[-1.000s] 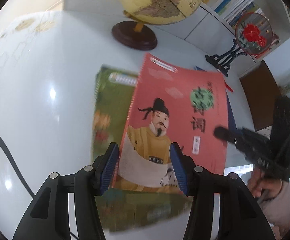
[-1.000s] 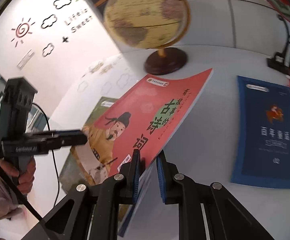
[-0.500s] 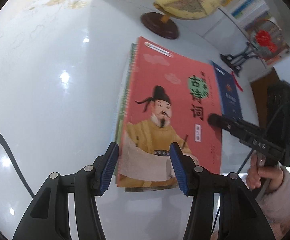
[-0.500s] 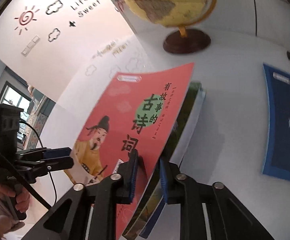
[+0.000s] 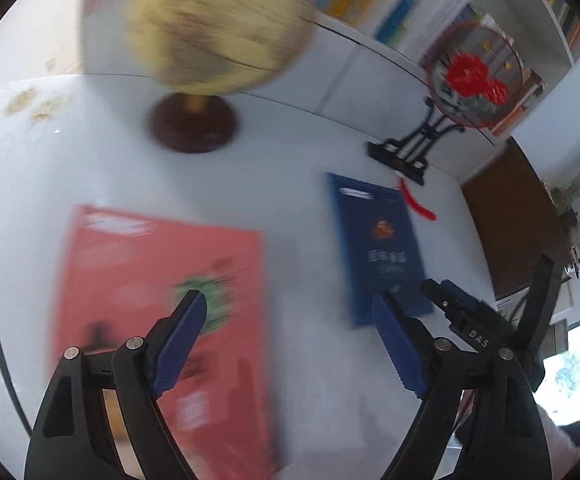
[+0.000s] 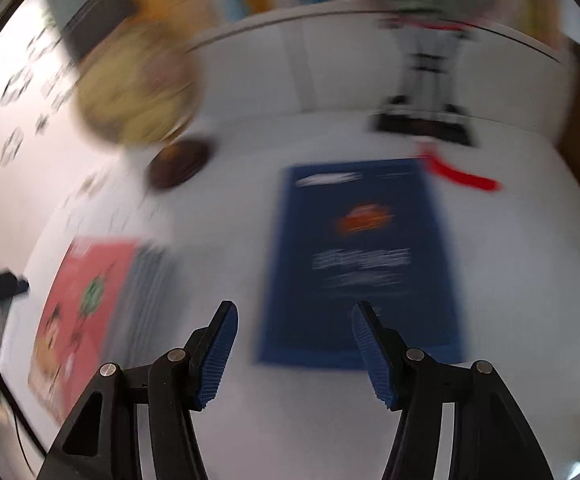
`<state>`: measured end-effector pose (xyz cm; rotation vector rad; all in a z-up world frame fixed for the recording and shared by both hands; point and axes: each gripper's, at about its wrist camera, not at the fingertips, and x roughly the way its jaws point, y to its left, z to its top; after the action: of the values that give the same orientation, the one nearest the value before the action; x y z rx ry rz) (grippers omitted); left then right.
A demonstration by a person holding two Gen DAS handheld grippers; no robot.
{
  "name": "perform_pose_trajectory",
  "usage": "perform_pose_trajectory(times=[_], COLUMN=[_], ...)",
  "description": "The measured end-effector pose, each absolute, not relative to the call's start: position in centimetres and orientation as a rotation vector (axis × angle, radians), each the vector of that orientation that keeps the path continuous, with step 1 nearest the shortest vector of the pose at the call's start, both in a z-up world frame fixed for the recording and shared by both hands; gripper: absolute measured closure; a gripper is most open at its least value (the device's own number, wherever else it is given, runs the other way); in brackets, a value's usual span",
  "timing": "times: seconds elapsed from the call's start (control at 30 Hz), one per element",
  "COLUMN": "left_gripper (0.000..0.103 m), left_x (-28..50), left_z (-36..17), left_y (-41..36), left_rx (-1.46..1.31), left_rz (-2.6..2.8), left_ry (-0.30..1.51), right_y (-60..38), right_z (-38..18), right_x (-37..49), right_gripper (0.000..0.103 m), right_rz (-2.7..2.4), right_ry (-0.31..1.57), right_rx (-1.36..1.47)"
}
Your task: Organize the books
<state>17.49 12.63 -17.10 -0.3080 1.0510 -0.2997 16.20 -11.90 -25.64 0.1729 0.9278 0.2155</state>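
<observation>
The red book lies flat on the white table, on the stack at the left; the right wrist view shows it as a red cover at the lower left. A dark blue book lies flat further right, also seen in the right wrist view. My left gripper hangs over the bare table between the two books, jaws opening, nothing between them. My right gripper hovers above the near edge of the blue book, jaws opening, gripping nothing. Both views are motion-blurred.
A yellow globe on a dark wooden base stands at the back. A round fan with red flowers on a black stand sits at the back right, with a red tassel. Bookshelves line the wall behind.
The red book has been let go and now lies flat on the stack. Both grippers have opened wide and swung right, toward the blue book.
</observation>
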Motion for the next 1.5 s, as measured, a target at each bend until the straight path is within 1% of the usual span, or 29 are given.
perform_pose_trajectory(times=[0.13,0.2,0.3,0.37,0.43,0.67,0.7,0.73,0.77,0.8,0.83,0.87,0.93,0.97,1.0,1.03,1.07,1.13,1.17,1.23,1.3,1.33,1.37,1.4,1.47,1.5], left_gripper=[0.019,0.019,0.019,0.019,0.019,0.019,0.017,0.012,0.01,0.004,0.001,0.001,0.001,0.004,0.004,0.0,0.002,0.002,0.002,0.002,0.002,0.002,0.002,0.002,0.002,0.014], left_x=[20.1,21.2,22.2,22.8,23.5,25.0,25.1,25.0,25.1,25.1,25.2,25.1,25.0,25.0,25.2,25.4,25.7,26.1,26.2,26.3,26.2,26.2,26.3,26.2,25.9,25.8], left_z=[-19.4,-20.5,-21.9,-22.8,-23.9,-26.7,-27.1,-27.0,-27.2,-27.2,-27.3,-27.3,-27.4,-27.4,-27.4,-27.4,-27.3,-27.5,-27.7,-27.9,-28.0,-28.0,-27.9,-27.8,-27.5,-27.4], left_y=[5.3,2.0,-0.8,-1.5,-1.4,-0.3,-0.2,-0.2,-0.3,-0.4,-0.7,-1.0,-2.0,-2.8,-2.9,-2.7,-2.3,-1.1,-0.4,0.7,1.1,1.0,0.8,0.4,-0.2,-0.5], left_rx=[-0.258,-0.192,-0.088,-0.068,-0.114,-0.213,-0.218,-0.209,-0.213,-0.22,-0.23,-0.234,-0.21,-0.19,-0.197,-0.246,-0.3,-0.435,-0.499,-0.578,-0.621,-0.628,-0.624,-0.617,-0.607,-0.625], left_rz=[-0.338,-0.342,-0.303,-0.28,-0.281,-0.261,-0.264,-0.268,-0.278,-0.296,-0.311,-0.332,-0.386,-0.421,-0.413,-0.441,-0.448,-0.445,-0.442,-0.435,-0.447,-0.452,-0.457,-0.466,-0.488,-0.533], left_ry=[1.079,1.09,1.096,1.096,1.118,1.156,1.16,1.123,1.126,1.111,1.101,1.076,1.043,1.043,1.048,1.058,1.07,1.081,1.082,1.074,1.073,1.079,1.083,1.087,1.09,1.087], right_y=[-18.4,-19.7,-20.3,-20.5,-20.9,-22.0,-22.0,-22.0,-22.0,-22.1,-22.3,-22.3,-22.2,-22.0,-21.7,-21.5,-21.8,-23.0,-23.5,-24.2,-25.1,-25.5,-25.5,-25.3,-24.3,-23.6], right_z=[-27.2,-28.0,-29.0,-30.1,-30.9,-32.1,-32.2,-32.2,-32.3,-32.4,-32.5,-32.5,-32.6,-32.6,-32.5,-32.4,-32.4,-32.7,-32.8,-32.8,-32.5,-32.2,-31.9,-31.8,-31.7,-31.7], right_x=[17.7,18.4,19.4,20.3,20.8,22.0,22.1,22.2,22.3,22.3,22.4,22.4,22.6,22.7,22.8,22.9,23.0,23.2,23.3,22.8,22.2,21.8,21.6,21.6,21.8,22.0], right_gripper=[0.044,0.044,0.044,0.044,0.044,0.044,0.044,0.044,0.043,0.04,0.039,0.037,0.027,0.019,0.013,0.014,0.014,0.014,0.016,0.026,0.058,0.065,0.074,0.076,0.078,0.078], right_rz=[0.178,0.213,0.282,0.317,0.357,0.397,0.409,0.421,0.43,0.438,0.446,0.45,0.47,0.483,0.488,0.49,0.493,0.514,0.519,0.532,0.554,0.583,0.611,0.635,0.675,0.671], right_ry=[0.891,0.9,0.917,0.962,0.974,0.924,0.925,0.921,0.914,0.903,0.894,0.888,0.874,0.871,0.872,0.877,0.886,0.902,0.916,0.911,0.885,0.865,0.861,0.861,0.884,0.906], right_rx=[0.321,0.342,0.327,0.322,0.358,0.362,0.366,0.371,0.384,0.403,0.421,0.43,0.454,0.461,0.459,0.459,0.496,0.61,0.653,0.712,0.769,0.819,0.842,0.857,0.862,0.83])
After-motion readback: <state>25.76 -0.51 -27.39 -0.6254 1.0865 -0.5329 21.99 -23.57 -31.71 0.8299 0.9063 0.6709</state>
